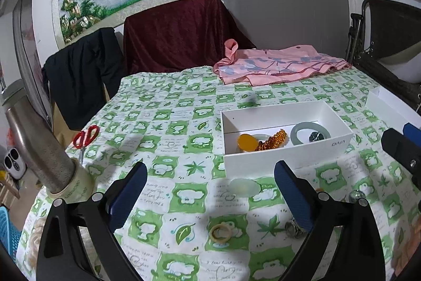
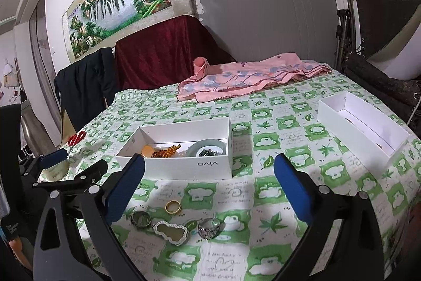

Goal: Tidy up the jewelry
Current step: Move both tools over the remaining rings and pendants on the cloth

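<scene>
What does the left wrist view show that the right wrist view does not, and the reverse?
Only the left wrist view shows the metal bottle, the pale disc and a cream ring on the cloth. Only the right wrist view shows the inside of the second white box, the gold ring, the gourd pendant and the silver ring. Both show the jewelry box with the jade bangle, the scissors and the pink cloth. Both hand-held grippers are open.

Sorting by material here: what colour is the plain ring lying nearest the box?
Gold. The plain ring shows best in the right wrist view, on the tablecloth before the box.
</scene>
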Available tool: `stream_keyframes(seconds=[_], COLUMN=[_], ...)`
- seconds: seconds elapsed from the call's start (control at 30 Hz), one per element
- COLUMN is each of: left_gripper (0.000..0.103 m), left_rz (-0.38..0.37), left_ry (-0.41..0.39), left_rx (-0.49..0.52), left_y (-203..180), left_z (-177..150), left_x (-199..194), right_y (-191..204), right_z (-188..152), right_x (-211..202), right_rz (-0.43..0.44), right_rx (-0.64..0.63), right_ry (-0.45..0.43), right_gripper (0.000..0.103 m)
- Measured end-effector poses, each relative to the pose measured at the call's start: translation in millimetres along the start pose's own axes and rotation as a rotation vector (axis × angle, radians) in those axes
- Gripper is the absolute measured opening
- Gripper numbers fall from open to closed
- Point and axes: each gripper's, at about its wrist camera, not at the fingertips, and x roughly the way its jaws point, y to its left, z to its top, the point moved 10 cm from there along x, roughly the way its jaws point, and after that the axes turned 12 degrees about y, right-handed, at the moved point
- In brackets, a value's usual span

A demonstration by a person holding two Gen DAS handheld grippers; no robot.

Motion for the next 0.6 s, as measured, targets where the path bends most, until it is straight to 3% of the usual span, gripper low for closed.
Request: stream_keyframes(seconds=[0.6], left_gripper=[0.096], left_rz=[0.012], left_ry=[-0.003], left_rx=[-0.015], left_y=[6], left_z=[-5], left_x=[-3], right_y=[-3], right_z=[-16], right_x=[-6], right_rz=[0.012], right_rx=[0.035], right_ry=[0.029], right_gripper=[0.095])
